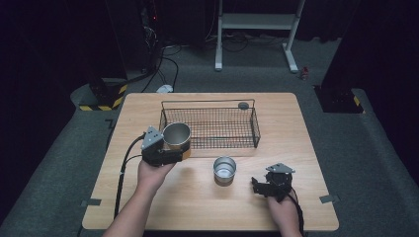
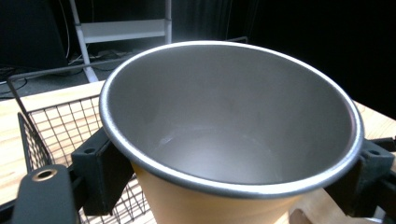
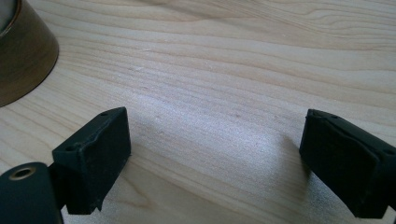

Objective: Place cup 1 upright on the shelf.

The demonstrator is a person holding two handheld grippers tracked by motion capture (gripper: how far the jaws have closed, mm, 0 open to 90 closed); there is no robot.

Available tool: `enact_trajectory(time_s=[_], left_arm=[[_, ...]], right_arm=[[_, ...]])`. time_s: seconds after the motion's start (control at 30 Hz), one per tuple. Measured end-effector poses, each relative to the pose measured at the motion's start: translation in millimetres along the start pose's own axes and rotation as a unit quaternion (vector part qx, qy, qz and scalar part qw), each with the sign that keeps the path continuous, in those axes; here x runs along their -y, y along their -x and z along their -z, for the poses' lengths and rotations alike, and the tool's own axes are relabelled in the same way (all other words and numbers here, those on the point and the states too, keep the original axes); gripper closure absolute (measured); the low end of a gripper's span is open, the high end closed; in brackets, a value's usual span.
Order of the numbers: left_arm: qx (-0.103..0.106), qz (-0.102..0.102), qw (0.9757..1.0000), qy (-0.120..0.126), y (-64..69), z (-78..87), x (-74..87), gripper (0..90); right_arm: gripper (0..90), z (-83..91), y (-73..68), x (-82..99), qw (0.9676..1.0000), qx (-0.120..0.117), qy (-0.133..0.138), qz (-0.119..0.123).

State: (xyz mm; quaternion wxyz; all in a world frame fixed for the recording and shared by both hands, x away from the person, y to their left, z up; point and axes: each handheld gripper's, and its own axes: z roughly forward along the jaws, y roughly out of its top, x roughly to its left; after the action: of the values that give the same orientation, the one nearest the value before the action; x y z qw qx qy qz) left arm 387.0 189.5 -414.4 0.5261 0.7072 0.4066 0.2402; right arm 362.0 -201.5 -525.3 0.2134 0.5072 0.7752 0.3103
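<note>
My left gripper (image 1: 174,149) is shut on a cup (image 1: 176,136) with an orange outside and a steel inside, lifted a little off the table by the front left corner of the wire basket (image 1: 209,102). In the left gripper view the cup (image 2: 229,121) sits upright between the black jaws of my left gripper (image 2: 233,179), which press on its sides, with the basket (image 2: 56,126) behind it. A second cup (image 1: 225,170), steel inside and brown outside, stands on the table. To its right my right gripper (image 1: 258,186) rests open; in the right gripper view my right gripper (image 3: 217,163) has bare wood between its jaws and the brown cup (image 3: 21,60) at the upper left.
The black wire basket stands at the back middle of the wooden table (image 1: 197,207), with a small dark round object (image 1: 243,105) at its far right corner. Beyond the table are grey floor, cables and a white metal frame (image 1: 257,22).
</note>
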Motion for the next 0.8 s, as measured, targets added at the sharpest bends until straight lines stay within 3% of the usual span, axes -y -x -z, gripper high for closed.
enact_trajectory(time_s=[0.6,0.8], left_arm=[[-0.002,-0.002,1.0,-0.008,-8.0,-15.8,-7.4,14.8],[-0.01,-0.002,0.9999,0.005,-14.6,-18.5,-11.7,14.8]], right_arm=[[8.8,-0.2,0.0,-0.2,1.0,0.0,0.0,0.001],[8.8,-0.2,0.0,-0.2,1.0,0.0,0.0,0.001]])
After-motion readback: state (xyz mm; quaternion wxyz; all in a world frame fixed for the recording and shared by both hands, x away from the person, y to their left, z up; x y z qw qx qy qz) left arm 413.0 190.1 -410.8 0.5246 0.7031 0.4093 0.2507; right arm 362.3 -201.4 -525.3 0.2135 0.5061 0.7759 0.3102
